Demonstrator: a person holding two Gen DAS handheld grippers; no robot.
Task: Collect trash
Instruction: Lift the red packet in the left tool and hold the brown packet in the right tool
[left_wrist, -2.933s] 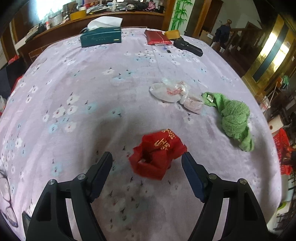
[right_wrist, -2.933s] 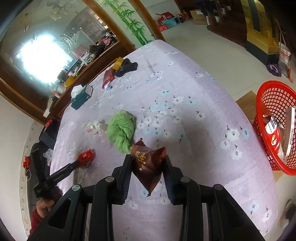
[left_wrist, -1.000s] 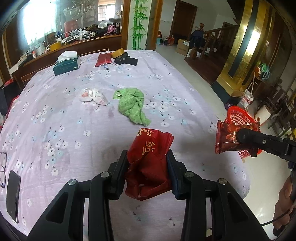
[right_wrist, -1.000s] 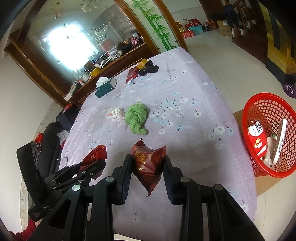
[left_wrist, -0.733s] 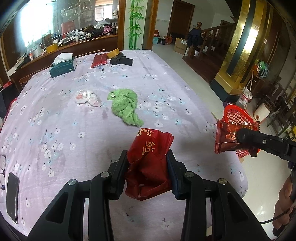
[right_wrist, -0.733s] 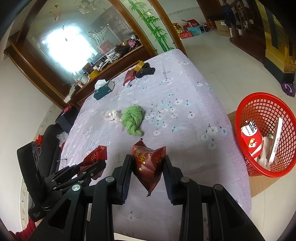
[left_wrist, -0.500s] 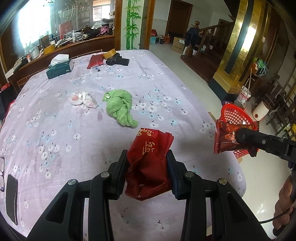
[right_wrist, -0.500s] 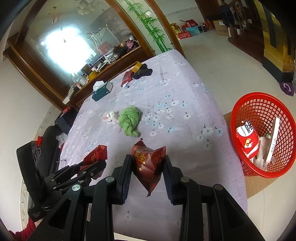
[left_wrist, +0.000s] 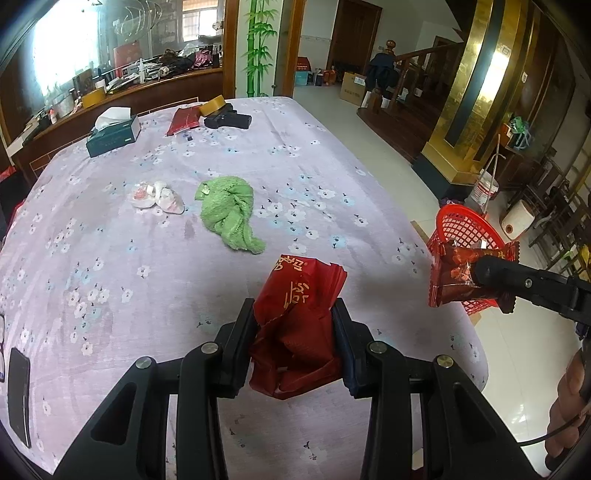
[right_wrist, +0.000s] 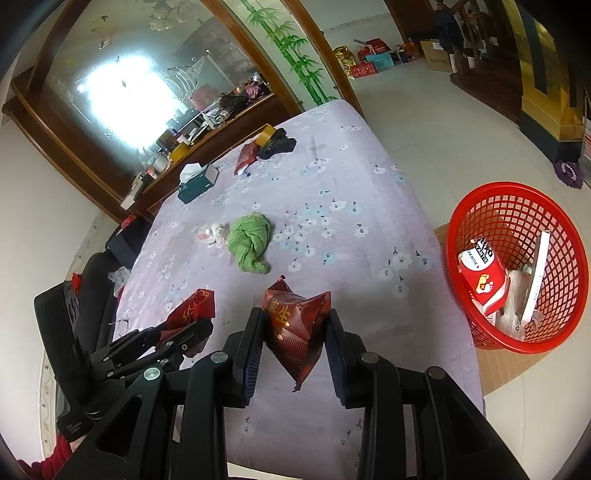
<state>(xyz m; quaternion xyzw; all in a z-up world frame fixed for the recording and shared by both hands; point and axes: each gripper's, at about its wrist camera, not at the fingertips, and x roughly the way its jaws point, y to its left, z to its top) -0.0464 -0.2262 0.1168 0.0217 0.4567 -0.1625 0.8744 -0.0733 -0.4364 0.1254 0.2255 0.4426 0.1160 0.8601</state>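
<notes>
My left gripper (left_wrist: 295, 332) is shut on a crumpled red plastic bag (left_wrist: 299, 314) with gold lettering, held above the lilac flowered tablecloth (left_wrist: 110, 240). In the right wrist view that left gripper (right_wrist: 184, 328) shows at lower left with the red plastic bag (right_wrist: 194, 306). My right gripper (right_wrist: 293, 332) is shut on a dark red snack packet (right_wrist: 295, 325); the left wrist view shows the same snack packet (left_wrist: 454, 273) at far right, in front of the red mesh basket (left_wrist: 465, 225). The basket (right_wrist: 517, 206) stands on the floor right of the table and holds several pieces of trash.
On the table lie a green towel (left_wrist: 231, 206), a clear crumpled wrapper (left_wrist: 157, 194), a tissue box (left_wrist: 112, 131), a red pouch (left_wrist: 183, 120) and a black object (left_wrist: 229, 119). A phone (left_wrist: 18, 395) lies at the near left edge. A black chair (right_wrist: 74, 314) stands left of the table.
Both grippers keep their grip. The table has slid slightly left in both views and the basket sits a little lower and nearer in the right wrist view.
</notes>
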